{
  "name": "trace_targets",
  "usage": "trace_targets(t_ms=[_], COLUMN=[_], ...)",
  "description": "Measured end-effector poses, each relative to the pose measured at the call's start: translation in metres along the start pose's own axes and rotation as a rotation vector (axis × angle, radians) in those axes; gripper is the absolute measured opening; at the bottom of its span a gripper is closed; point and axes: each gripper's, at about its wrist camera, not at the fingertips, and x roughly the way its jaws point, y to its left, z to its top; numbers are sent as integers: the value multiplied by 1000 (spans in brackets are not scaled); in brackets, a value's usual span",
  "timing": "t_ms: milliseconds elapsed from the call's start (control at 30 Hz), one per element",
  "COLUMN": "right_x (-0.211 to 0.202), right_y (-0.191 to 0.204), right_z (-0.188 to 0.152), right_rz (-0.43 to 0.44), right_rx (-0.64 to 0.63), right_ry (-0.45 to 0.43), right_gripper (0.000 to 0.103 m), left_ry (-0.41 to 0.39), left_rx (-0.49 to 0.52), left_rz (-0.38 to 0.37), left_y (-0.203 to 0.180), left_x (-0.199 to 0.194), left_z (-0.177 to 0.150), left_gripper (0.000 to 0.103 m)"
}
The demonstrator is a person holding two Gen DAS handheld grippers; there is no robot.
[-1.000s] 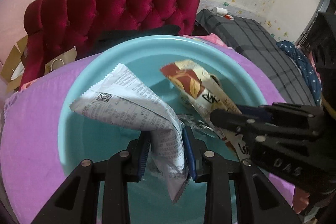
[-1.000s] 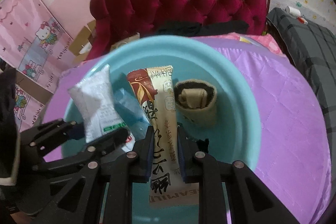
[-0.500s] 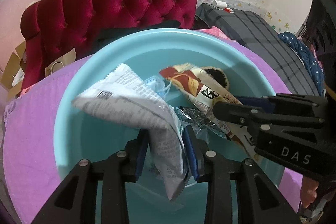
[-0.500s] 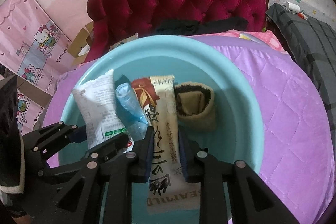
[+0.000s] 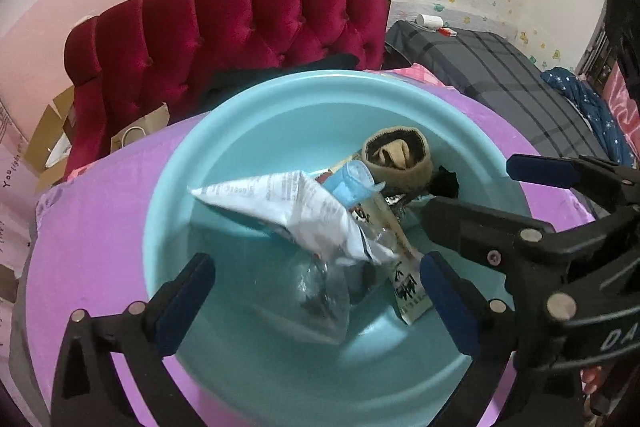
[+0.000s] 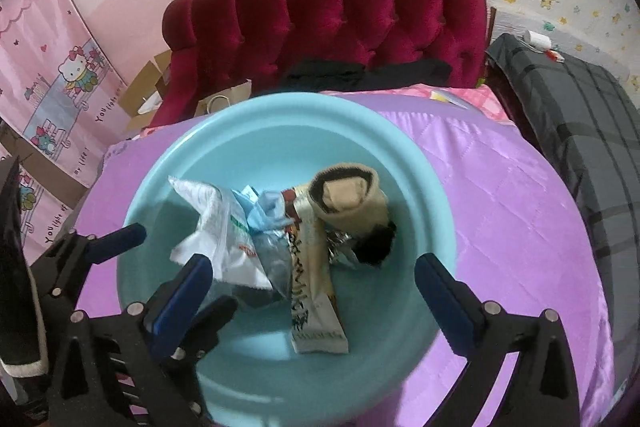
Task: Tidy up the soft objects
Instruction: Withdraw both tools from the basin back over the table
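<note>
While lying in the light blue basin [image 6: 404,163], left to right: crumpled white printed packet [image 6: 208,223], blue wrapper [image 6: 266,215], long cream sachet [image 6: 310,291], rolled beige sock [image 6: 352,203]. Both jaws just opened, left gripper [image 5: 316,291] and right gripper [image 6: 308,291] spread wide, empty. Clear bag underneath hard to make out.

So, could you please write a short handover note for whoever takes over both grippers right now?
Left gripper: jaws have just opened, nothing pressed between them.
Right gripper: jaws have just opened too, holding nothing.
White packet and long beige packet lie in the blue basin, with the rolled sock, clear bag and a light blue item.
Done: both packets dropped in.
Left: no other loose soft item shows on the purple cover; check outside these views.
</note>
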Motion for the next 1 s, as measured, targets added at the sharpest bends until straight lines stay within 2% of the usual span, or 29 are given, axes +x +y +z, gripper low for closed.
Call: trace_targets(t_ms=[367,1000], right_x=[-41,-110], right_y=[6,23], right_z=[-38,-125], right_rz=[-7,-42], right_rx=[2,-21], right_ry=[-19,-43], right_gripper=[103,103], left_ry=[-56,-111], left_rx=[-1,-27], left_rz=[21,45], left_y=[-9,-21], left_x=[-46,-119], left_z=[-30,-118], left_gripper=[103,103])
